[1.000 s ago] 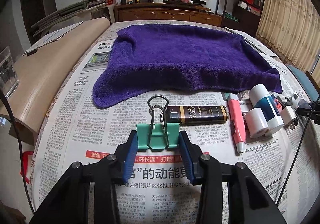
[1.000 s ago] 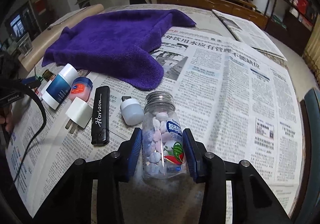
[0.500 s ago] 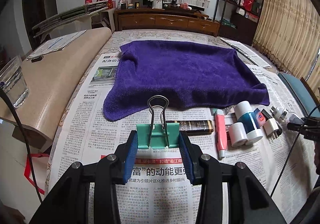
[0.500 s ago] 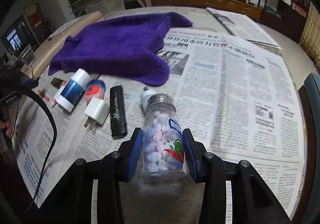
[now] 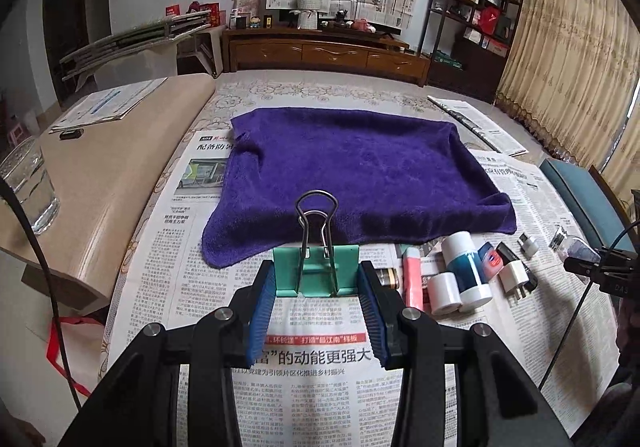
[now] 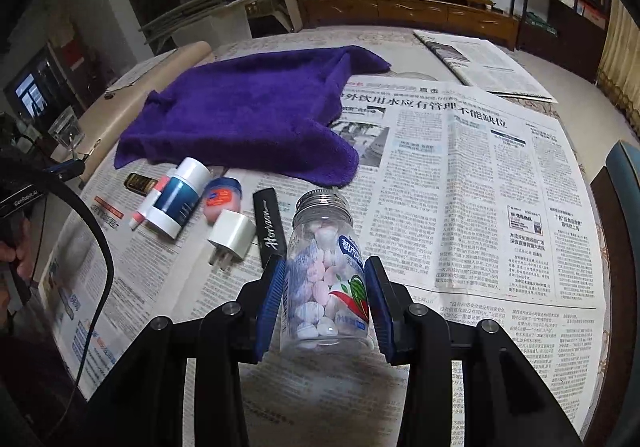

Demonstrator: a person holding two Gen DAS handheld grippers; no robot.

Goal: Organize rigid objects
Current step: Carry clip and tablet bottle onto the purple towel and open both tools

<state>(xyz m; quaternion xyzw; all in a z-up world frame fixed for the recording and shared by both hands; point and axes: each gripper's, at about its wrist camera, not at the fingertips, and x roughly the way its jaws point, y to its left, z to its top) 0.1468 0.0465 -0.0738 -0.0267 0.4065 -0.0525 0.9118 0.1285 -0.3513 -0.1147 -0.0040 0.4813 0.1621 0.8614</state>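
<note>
My left gripper (image 5: 316, 279) is shut on a teal binder clip (image 5: 316, 271), held above the newspaper in front of a purple towel (image 5: 360, 175). My right gripper (image 6: 326, 279) is shut on a clear candy bottle (image 6: 326, 267) with a silver lid, held above the table. A row of small items lies by the towel's near edge: a dark tube (image 6: 138, 181), a pink pen (image 5: 412, 279), a blue-and-white bottle (image 6: 178, 197), a pink jar (image 6: 222, 199), a white charger plug (image 6: 232, 235) and a black lighter (image 6: 269, 225).
Newspapers (image 6: 460, 183) cover the table. A beige side surface (image 5: 100, 175) with a glass of water (image 5: 28, 187) stands at the left. A blue chair (image 5: 580, 187) is at the right. A folded newspaper (image 6: 480, 63) lies far right.
Both grippers have lifted and pulled back from the table with their objects held. The row of items and the towel look farther away in both views.
</note>
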